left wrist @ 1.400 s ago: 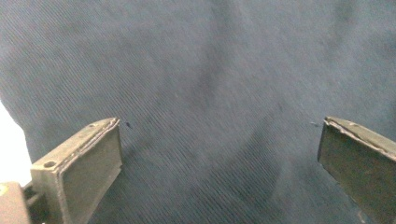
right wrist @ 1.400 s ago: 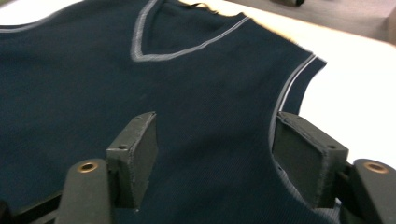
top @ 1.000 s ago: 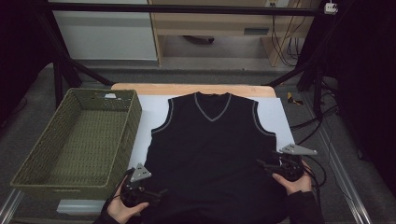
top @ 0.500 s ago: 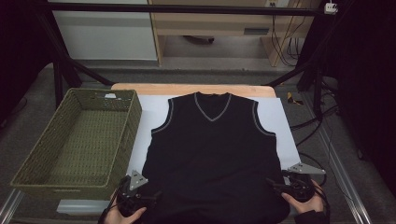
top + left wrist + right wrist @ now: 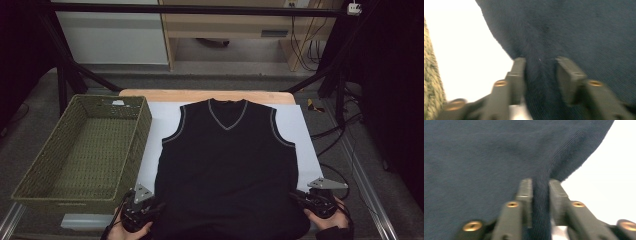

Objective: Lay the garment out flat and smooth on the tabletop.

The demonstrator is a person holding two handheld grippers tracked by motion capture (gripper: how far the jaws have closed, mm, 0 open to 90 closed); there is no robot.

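A black sleeveless vest (image 5: pixel 227 165) with grey trim lies flat, neck away from me, on a white sheet (image 5: pixel 301 131). My left gripper (image 5: pixel 157 206) is at the vest's near left hem corner. In the left gripper view, my left gripper (image 5: pixel 540 67) has a fold of the dark knit (image 5: pixel 574 30) bunched between its jaws. My right gripper (image 5: pixel 296 198) is at the near right hem corner. In the right gripper view, my right gripper (image 5: pixel 540 186) is shut tight on a ridge of the vest (image 5: pixel 486 150).
A green woven basket (image 5: pixel 144 125) stands along the left side of the sheet, close to my left gripper, with its weave (image 5: pixel 431 82) in the left gripper view. Black frame bars and cables run beyond the table's far and right edges.
Both grippers have drawn back toward the near edge, from the vest's lower sides to its hem corners. The hem fabric now sits between each pair of jaws.
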